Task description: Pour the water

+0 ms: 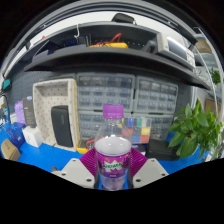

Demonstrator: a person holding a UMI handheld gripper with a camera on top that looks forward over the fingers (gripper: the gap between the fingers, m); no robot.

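1. Fingers (84, 170) of the gripper (113, 172) stand at either side of a water bottle (113, 150), the pink pads pressing against its lower body, so the hold looks firm and the bottle seems carried rather than merely framed.

2. Step in hand, as I judge it: the bottle is gripped and kept upright, before any tilt. Nothing is pouring.

3. The purple cap (113, 112) appears to sit on the neck. If it is truly closed, it has to come off before water can leave. I cannot tell from where I stand whether it is screwed tight.

4. Next move, as I read it: bring the bottle over a receiving vessel and tip it slowly. No cup or glass shows clearly ahead of the fingers, so the target must first be found.

5. The bottle is clear plastic, ribbed at the shoulder, with a pale label band lower down; the water level is hard to judge.

6. Beyond the bottle lies a blue table top (45, 157). Further ahead stand racks of small drawers (140, 97) under a dark shelf. A green plant (196, 130) sits off to the right of the gripper, and a white panel (56, 112) off to the left.
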